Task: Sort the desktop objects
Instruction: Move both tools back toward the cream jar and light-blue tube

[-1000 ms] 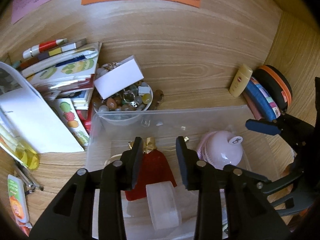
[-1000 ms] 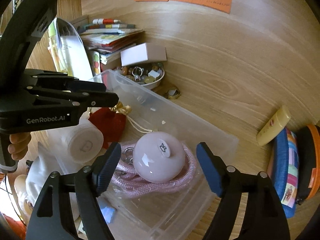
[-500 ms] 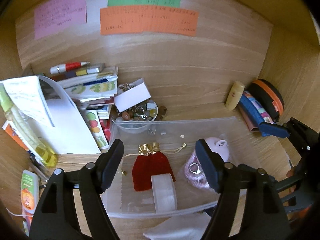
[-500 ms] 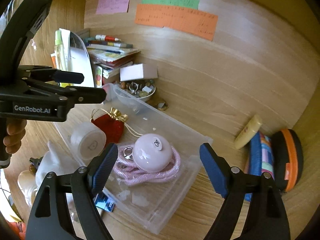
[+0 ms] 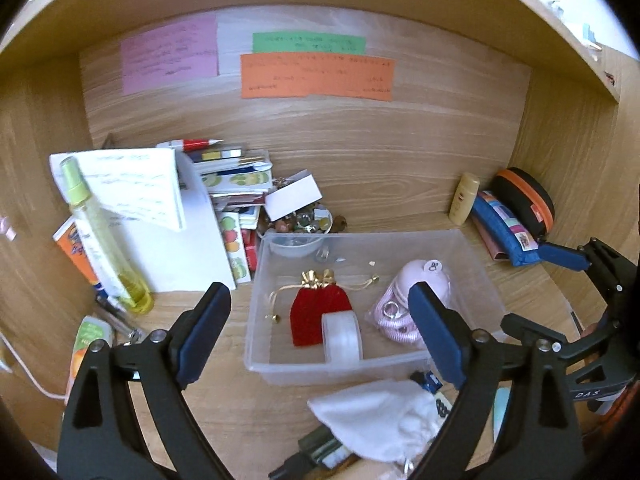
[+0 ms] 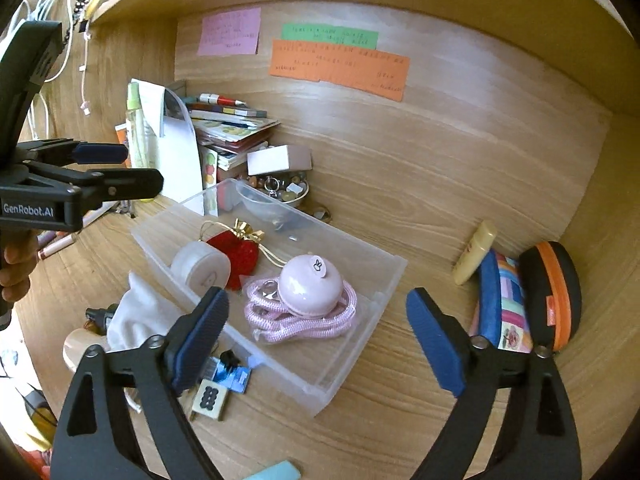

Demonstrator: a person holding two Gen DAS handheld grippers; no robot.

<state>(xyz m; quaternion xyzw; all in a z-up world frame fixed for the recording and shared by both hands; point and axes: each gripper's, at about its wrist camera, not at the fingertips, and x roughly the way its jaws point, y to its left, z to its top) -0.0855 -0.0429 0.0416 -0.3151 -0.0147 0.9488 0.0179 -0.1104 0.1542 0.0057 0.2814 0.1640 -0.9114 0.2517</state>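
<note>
A clear plastic bin [image 5: 476, 264] [image 6: 360, 348] sits on the wooden desk. In it lie a red pouch with gold ties [image 5: 318, 312] [image 6: 236, 254], a white tape roll [image 5: 342, 336] [image 6: 200, 266] and a pink round case on a pink cord [image 5: 424, 276] [image 6: 310, 284]. My left gripper [image 5: 320, 336] is open and empty, held above the bin's near side. My right gripper [image 6: 318, 338] is open and empty above the bin's near right corner. The left gripper also shows in the right wrist view [image 6: 132, 168].
A stack of books and papers [image 5: 228, 184], a green spray bottle [image 5: 100, 236] and a bowl of trinkets [image 5: 308, 220] stand at the back left. A cream tube [image 6: 476, 252], blue pouch [image 6: 496, 304] and black-orange case [image 6: 556, 288] lie right. A white cloth [image 5: 380, 416] and small items lie in front.
Both grippers have pulled back and up from the bin. The left gripper's jaws have opened wide, leaving the red pouch in the bin.
</note>
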